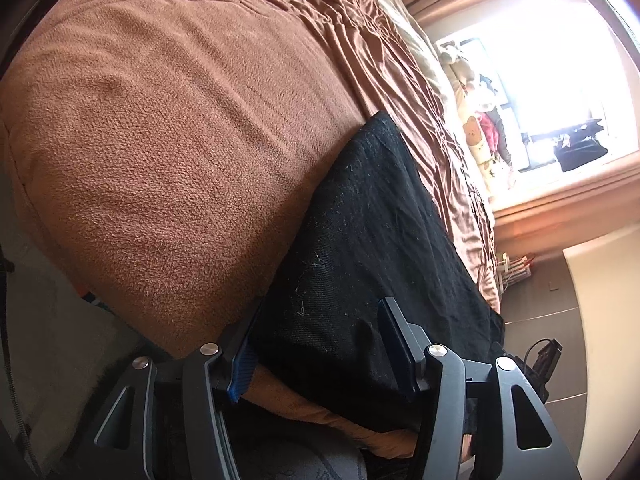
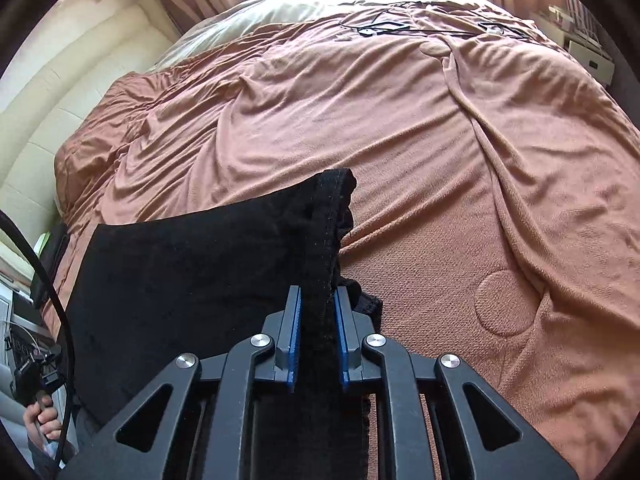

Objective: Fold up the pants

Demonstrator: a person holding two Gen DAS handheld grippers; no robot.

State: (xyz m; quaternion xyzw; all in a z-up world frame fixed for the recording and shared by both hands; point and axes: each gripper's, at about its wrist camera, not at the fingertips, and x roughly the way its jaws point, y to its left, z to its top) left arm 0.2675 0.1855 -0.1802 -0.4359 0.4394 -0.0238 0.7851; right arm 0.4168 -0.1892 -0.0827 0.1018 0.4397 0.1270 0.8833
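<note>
right gripper (image 2: 316,312) pinching hem of black pants (image 2: 192,276), rest lying on brown blanket (image 2: 460,160). left gripper (image 1: 320,344) spread wide around pants edge (nothing clamped). risk: one-sided lift, cloth sagging, fold skewed.

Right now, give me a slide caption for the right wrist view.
Right gripper pinches the stitched edge of black pants draped over a brown bedspread.
</note>
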